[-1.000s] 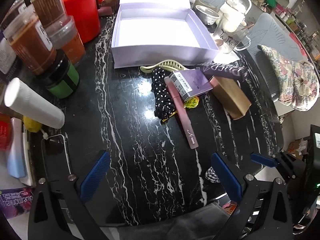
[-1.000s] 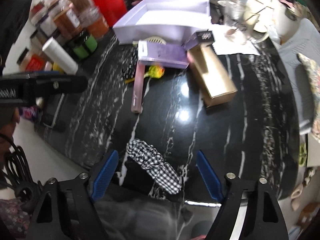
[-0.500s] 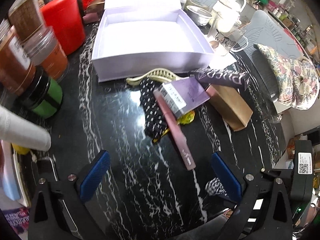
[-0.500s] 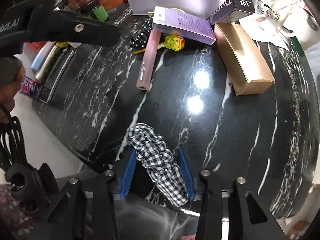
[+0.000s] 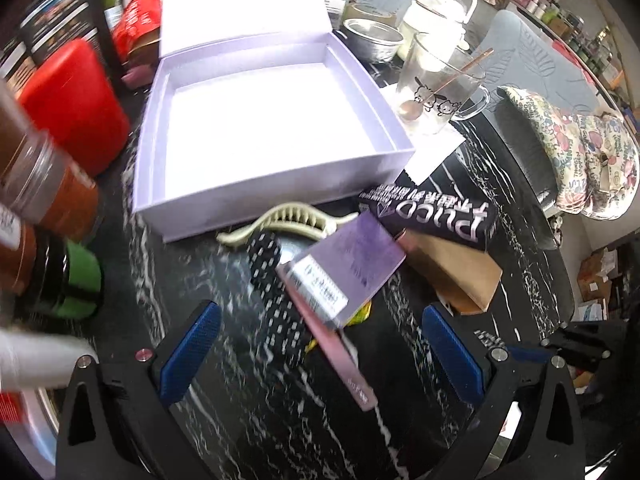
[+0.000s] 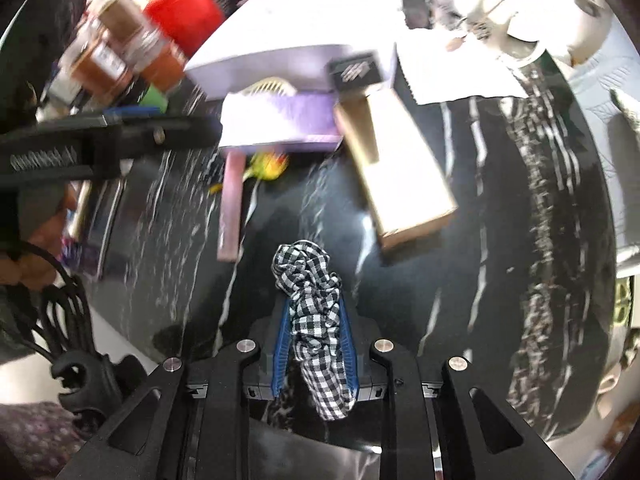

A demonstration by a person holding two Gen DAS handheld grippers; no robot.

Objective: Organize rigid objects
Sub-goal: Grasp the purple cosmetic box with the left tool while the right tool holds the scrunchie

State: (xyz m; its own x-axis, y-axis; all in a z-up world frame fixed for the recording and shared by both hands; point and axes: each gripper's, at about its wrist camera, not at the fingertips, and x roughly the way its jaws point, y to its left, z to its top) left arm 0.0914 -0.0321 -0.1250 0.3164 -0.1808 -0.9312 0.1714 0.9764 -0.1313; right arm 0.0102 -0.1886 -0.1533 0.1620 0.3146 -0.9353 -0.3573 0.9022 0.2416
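My right gripper (image 6: 313, 334) is shut on a black-and-white checked scrunchie (image 6: 308, 280), lifted just over the black marble table (image 6: 500, 240). My left gripper (image 5: 320, 344) is open over a pile: a purple box (image 5: 352, 264), a long pink tube (image 5: 332, 344), a black dotted band (image 5: 276, 292), a cream hair claw (image 5: 288, 220), a dark Plico box (image 5: 432, 216) and a tan box (image 5: 456, 276). Behind the pile stands the open lilac box (image 5: 260, 120), empty. In the right wrist view the tan box (image 6: 400, 168), pink tube (image 6: 232, 204) and purple box (image 6: 280, 124) lie ahead of the scrunchie.
Jars (image 5: 48, 200), a green-banded pot (image 5: 76, 284) and a red canister (image 5: 72, 100) crowd the left. A glass mug with a spoon (image 5: 436, 92) and a metal bowl (image 5: 372, 36) stand behind right. A patterned cushion (image 5: 584, 160) lies off the table's right edge. A person's hand (image 6: 36, 216) holds the left gripper.
My right gripper closed on the checked scrunchie and raised it off the table. My left gripper moved forward toward the pile and lilac box, staying open.
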